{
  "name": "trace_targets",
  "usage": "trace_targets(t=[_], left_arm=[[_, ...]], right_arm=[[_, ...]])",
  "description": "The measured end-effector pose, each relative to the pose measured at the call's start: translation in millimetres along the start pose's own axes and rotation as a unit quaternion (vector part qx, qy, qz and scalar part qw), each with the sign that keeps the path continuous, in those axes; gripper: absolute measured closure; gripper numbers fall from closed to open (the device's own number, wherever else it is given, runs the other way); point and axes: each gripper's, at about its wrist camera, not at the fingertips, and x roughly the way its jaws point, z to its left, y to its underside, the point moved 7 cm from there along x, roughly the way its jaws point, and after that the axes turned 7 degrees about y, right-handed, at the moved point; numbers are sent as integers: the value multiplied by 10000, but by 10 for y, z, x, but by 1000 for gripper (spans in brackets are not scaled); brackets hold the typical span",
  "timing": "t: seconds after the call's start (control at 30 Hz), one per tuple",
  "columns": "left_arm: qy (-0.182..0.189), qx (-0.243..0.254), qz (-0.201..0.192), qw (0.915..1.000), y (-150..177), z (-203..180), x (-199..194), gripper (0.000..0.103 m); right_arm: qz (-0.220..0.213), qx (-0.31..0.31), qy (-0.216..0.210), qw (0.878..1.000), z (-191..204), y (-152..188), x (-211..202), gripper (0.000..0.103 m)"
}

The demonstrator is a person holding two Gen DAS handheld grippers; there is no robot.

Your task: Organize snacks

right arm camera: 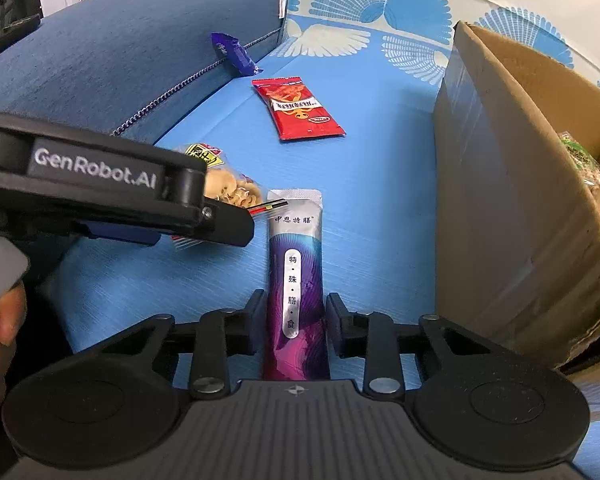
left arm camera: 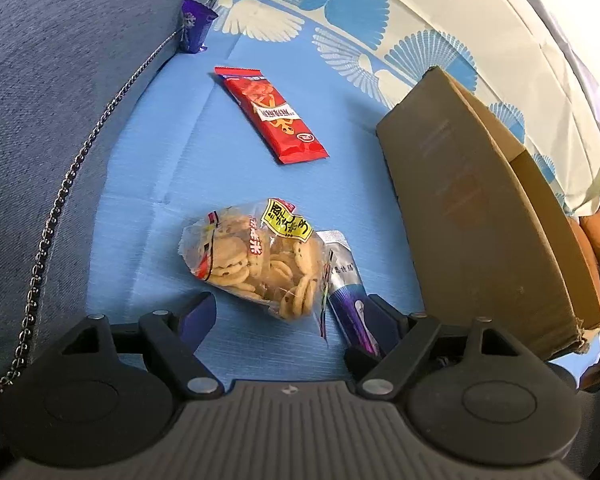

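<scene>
Now purple sachet [right arm camera: 296, 280] between right gripper [right arm camera: 296, 312] fingers [right arm camera: 256, 312].

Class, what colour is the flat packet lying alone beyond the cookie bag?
Red packet, clearest in the left wrist view.

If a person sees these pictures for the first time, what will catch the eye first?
First, the silver and purple stick pack lying on the blue sheet between the jaws of the right gripper. Next, the clear bag of small cookies in front of the open left gripper. Then the red snack packet farther back, and the big cardboard box on the right.
</scene>
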Motion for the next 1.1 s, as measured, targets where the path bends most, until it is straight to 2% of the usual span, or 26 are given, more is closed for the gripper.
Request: trace_targets(t=[0.2, 0.43, 1.1], left_arm=[[-38, 22, -54, 10000, 0, -5, 5, 18], [-128, 123, -92, 9998, 1, -27, 20, 19], [-192, 223, -99, 9995, 14, -52, 28, 19]], right_arm=[[-106, 56, 147, 9998, -28, -45, -70, 74], [57, -11, 275, 9996, -42, 2, -18, 76], [60, -6, 271, 9996, -40, 1, -24, 76]])
